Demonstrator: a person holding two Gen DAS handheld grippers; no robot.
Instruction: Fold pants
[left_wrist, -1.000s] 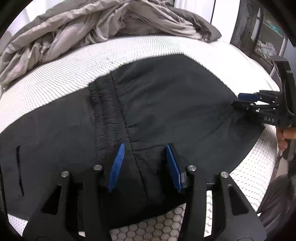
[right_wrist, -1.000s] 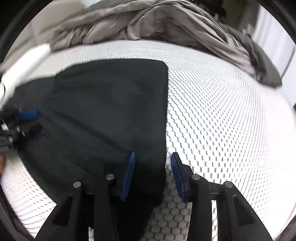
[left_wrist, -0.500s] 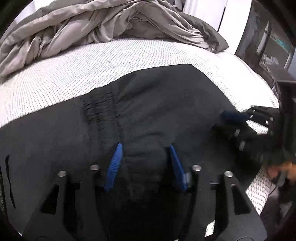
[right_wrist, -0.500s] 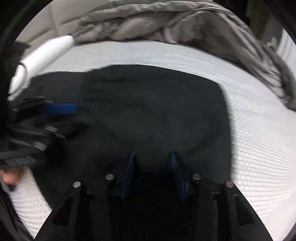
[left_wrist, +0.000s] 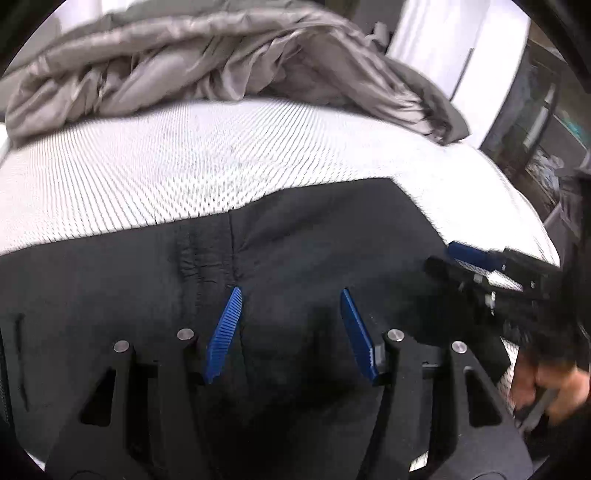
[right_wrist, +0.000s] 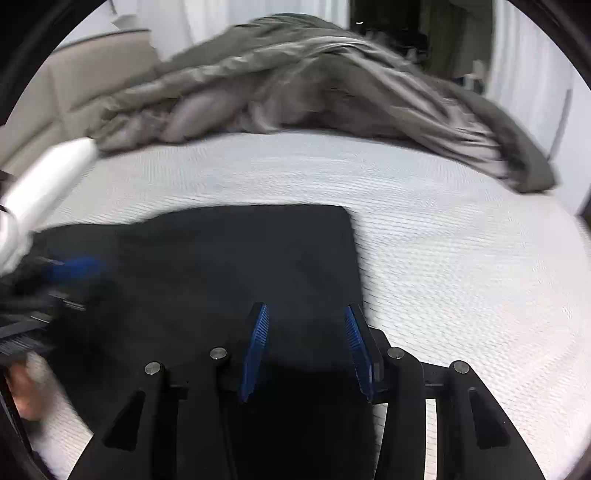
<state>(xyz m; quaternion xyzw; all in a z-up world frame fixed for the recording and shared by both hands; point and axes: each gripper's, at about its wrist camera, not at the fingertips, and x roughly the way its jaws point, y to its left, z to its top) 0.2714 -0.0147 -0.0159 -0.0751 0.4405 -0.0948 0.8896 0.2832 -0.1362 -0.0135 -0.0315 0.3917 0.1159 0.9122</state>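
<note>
Black pants (left_wrist: 314, 236) lie on the white mattress (left_wrist: 184, 173), with a gathered seam running up the middle. My left gripper (left_wrist: 290, 295) is over the near part of the pants with its blue pads wide apart and dark cloth between and under them. My right gripper (right_wrist: 304, 312) is over the pants (right_wrist: 229, 254) near their right edge, pads also apart, cloth beneath them. Each gripper shows in the other's view: the right one (left_wrist: 454, 258) at the pants' right side, the left one (right_wrist: 70, 269) blurred at the left.
A rumpled grey duvet (left_wrist: 229, 62) is heaped along the far side of the bed and also shows in the right wrist view (right_wrist: 314, 85). A white pillow (right_wrist: 48, 181) lies at the left. Dark shelving (left_wrist: 546, 122) stands past the bed's right edge.
Both grippers have moved forward over the pants and tilted up. The far edge of the pants now sits lower in both views. The jaws have stayed apart.
</note>
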